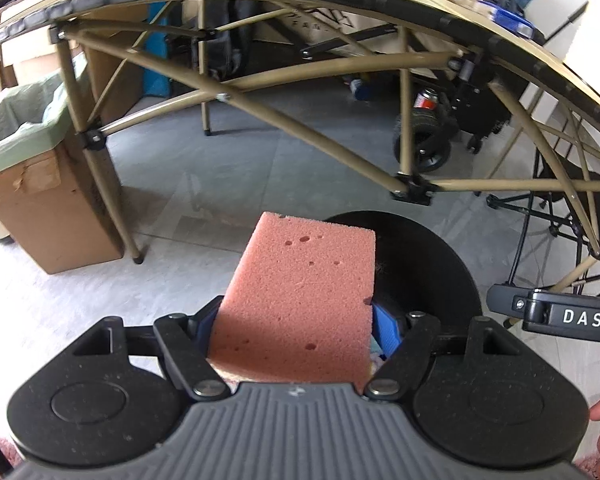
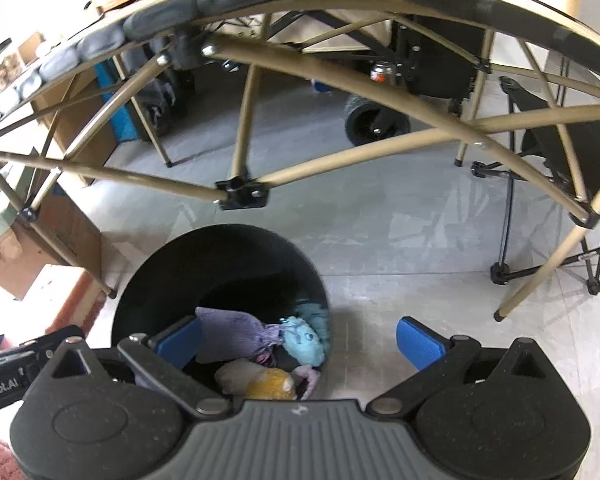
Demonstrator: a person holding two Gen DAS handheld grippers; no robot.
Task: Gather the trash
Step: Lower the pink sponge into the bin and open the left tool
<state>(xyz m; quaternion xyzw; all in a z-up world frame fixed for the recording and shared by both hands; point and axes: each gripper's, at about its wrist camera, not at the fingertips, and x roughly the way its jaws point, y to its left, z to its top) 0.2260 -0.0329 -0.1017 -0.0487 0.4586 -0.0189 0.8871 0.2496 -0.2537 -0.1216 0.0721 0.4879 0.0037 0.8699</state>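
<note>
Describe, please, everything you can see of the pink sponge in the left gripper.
The pink sponge is a rectangular block of soft, porous foam, salmon pink, with a few larger holes and a small nick on its right edge. It stands tilted between the blue pads of the left gripper, which press on its two sides, so it is held off the floor. Its far end points toward the black bin just behind it. Its underside is hidden.

Black grippers [image 2: 296,340], apparently blue pads [image 2: 418,342]
</note>
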